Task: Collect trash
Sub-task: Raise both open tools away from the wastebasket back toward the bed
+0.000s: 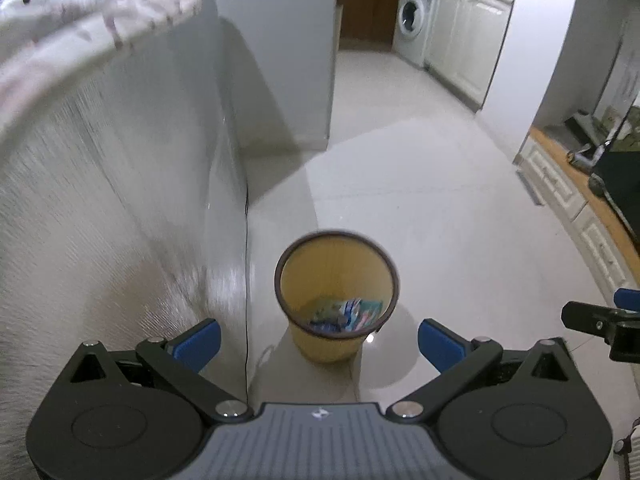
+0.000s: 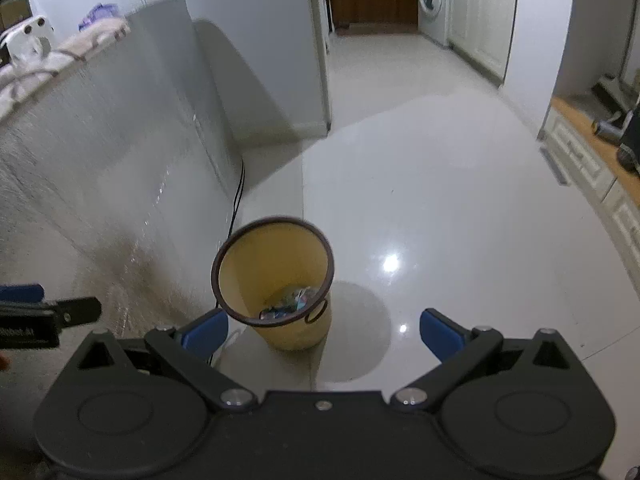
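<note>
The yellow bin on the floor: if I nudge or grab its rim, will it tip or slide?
The yellow bin looks like thin plastic holding only a few wrappers, so it is probably light. It narrows toward the base, so a push at the rim may tip it. The glossy tiled floor suggests it could slide easily.

light: dim, cool indoor cast | glare: my right view catches a bright spot on the glossy floor [image 2: 391, 264] | shadow: round, under the bin [image 2: 276, 280] | blur: left-hand wall [image 1: 100, 200] smeared | edges: fisheye-bent, dark corners
</note>
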